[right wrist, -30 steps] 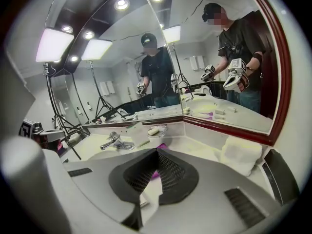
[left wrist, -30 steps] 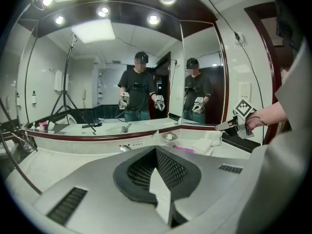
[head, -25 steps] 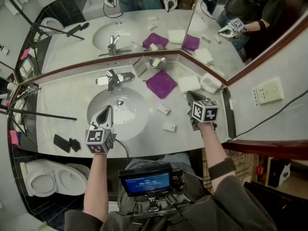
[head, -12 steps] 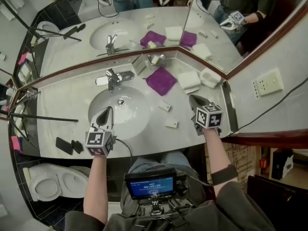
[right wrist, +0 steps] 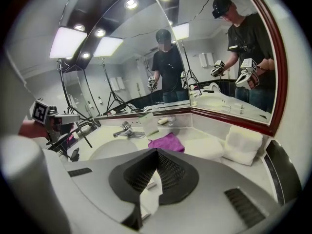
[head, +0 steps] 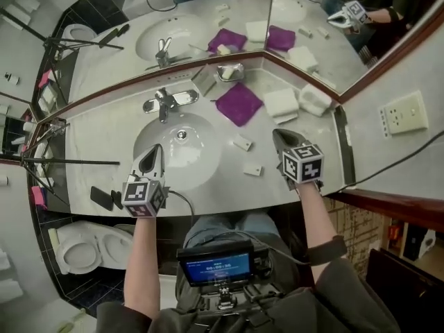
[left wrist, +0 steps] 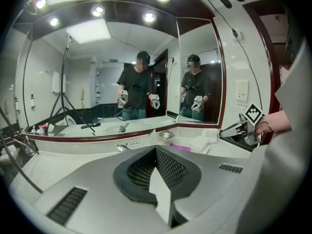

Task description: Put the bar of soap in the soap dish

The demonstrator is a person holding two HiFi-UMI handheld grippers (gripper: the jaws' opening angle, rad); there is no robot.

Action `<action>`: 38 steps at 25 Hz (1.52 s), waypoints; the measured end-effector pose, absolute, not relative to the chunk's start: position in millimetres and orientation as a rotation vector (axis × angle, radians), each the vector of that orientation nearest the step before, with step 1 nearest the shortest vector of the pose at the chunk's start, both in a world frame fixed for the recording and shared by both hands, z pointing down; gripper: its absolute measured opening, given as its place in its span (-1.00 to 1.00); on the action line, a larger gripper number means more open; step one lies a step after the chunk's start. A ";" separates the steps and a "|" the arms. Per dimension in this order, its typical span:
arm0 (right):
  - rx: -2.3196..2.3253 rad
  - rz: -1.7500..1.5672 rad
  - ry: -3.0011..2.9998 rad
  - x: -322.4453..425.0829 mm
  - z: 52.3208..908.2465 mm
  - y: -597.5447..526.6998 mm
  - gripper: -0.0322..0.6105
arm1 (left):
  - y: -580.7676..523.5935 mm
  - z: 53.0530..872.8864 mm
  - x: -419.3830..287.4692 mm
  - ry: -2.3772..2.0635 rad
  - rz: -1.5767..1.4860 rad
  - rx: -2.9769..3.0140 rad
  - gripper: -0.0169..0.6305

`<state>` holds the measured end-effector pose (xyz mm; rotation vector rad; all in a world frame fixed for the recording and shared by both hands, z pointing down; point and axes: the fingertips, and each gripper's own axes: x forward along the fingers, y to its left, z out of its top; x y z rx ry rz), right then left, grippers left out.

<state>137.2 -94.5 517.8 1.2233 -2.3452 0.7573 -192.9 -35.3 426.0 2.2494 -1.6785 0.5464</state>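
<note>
surface (head: 104, 136): pale, smooth, stone-look, wrapped round an oval white basin (head: 191, 165). chrome faucet (head: 165, 104) behind the basin.
soap dish (head: 241, 69): small shiny metal bowl in the back corner under the mirrors. the bar of soap (head: 228, 73), pale and rounded, lies inside it.
purple cloth (head: 239, 104): soft, roughly square, flat just in front of the dish. two folded white towels (head: 281, 104), thick and fluffy, to its right.
two small white rectangular packets (head: 242, 143) lie flat between the basin and the right gripper.
left gripper (head: 155, 149): over the basin's near rim, jaws closed together, nothing between them.
right gripper (head: 277, 134): over the surface right of the packets, jaws closed too, empty.
against a second ago: the right gripper has drawn back a little toward the front edge. left gripper much as it was. soap, dish, cloth and towels unmoved; both pairs of jaws closed then as now.
</note>
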 end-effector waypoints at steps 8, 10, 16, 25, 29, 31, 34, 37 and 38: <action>1.277 0.804 -2.329 121.5 529.2 -75.0 -0.88 | -51.2 431.4 -187.7 -1.562 0.619 2.343 -0.95; 1.319 0.807 -2.318 116.0 530.7 -68.4 -0.88 | -55.5 438.9 -186.8 -1.499 0.635 2.392 -0.95; 1.483 0.824 -2.251 98.7 533.4 -46.2 -0.88 | -71.5 446.2 -188.7 -1.302 0.670 2.541 -0.95; 1.576 0.812 -2.186 87.3 525.2 -29.8 -0.88 | -97.8 441.7 -165.4 -1.133 0.717 2.680 -0.95; 1.538 0.808 -2.192 85.7 530.2 -35.0 -0.88 | -115.4 445.1 -143.4 -1.096 0.762 2.708 -0.91; 1.531 0.809 -2.201 86.4 530.9 -39.3 -0.88 | -125.5 447.1 -130.2 -1.063 0.801 2.732 -0.85; 1.531 0.819 -2.208 88.6 532.8 -40.6 -0.88 | -137.3 454.4 -109.5 -0.963 0.896 2.773 -0.64; 1.546 0.844 -2.211 93.3 536.3 -38.5 -0.88 | -150.5 464.0 -87.4 -0.817 1.045 2.825 -0.38; 1.551 0.853 -2.211 95.4 538.3 -37.2 -0.88 | -155.1 467.8 -80.0 -0.765 1.096 2.838 -0.30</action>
